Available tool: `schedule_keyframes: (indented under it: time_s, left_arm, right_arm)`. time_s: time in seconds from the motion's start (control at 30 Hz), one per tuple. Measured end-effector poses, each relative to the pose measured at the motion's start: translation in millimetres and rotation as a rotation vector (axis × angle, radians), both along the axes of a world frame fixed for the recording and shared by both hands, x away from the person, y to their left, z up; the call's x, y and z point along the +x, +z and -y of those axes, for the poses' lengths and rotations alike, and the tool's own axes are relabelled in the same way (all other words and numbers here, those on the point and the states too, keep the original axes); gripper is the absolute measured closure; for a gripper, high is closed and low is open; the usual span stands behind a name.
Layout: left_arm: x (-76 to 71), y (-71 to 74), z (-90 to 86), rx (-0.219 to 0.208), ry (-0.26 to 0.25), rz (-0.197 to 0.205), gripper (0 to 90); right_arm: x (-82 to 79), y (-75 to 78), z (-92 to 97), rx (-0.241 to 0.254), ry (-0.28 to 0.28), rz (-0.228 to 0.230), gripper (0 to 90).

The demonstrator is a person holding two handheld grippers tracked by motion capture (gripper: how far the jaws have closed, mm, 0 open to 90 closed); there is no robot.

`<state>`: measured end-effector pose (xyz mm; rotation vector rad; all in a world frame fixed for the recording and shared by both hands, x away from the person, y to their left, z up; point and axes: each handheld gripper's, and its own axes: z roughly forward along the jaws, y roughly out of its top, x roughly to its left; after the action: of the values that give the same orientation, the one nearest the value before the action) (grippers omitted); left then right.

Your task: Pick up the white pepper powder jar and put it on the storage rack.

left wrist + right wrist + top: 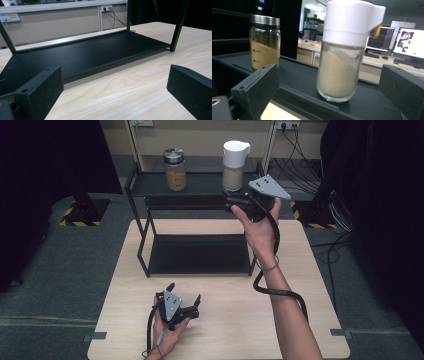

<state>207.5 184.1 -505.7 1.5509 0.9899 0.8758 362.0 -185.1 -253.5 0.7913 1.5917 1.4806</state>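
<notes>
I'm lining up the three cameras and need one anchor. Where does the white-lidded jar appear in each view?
High view: the white-lidded jar stands on the rack's top shelf, top centre, just beyond the right gripper.
Right gripper view: the jar is centre frame, upright between the open jaws, untouched.
Left gripper view: not in it.
Shared landmark: the black rack.

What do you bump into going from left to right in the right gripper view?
Metal-lidded jar of brown powder → white-lidded jar of pale powder, standing between the right hand-held gripper's open jaws → computer screens far behind.
</notes>
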Motion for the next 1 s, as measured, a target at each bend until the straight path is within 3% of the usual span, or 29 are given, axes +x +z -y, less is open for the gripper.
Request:
schedule_keyframes:
  time_s: [0.17, 0.27, 0.53, 1.0]
  left_arm:
    - [-0.2, -0.2, 0.6, 0.002, 0.0, 0.002, 0.1]
    - [-0.4, -0.5, 0.5, 0.001, 0.0, 0.004, 0.1]
    - [-0.5, -0.4, 0.9, 0.002, 0.001, 0.004, 0.0]
    - [-0.7, -0.6, 1.0, 0.002, 0.001, 0.005, 0.1]
  right_arm:
    - [-8.3, -10.8, 11.6, 0.019, 0.015, 0.007, 3.0]
    - [-15.1, -17.0, 17.2, 0.006, 0.025, 0.014, 3.0]
    - [-32.4, -37.5, 33.9, 0.049, 0.043, 0.017, 3.0]
    - [-50.6, -54.3, 39.3, 0.049, 0.083, 0.017, 3.1]
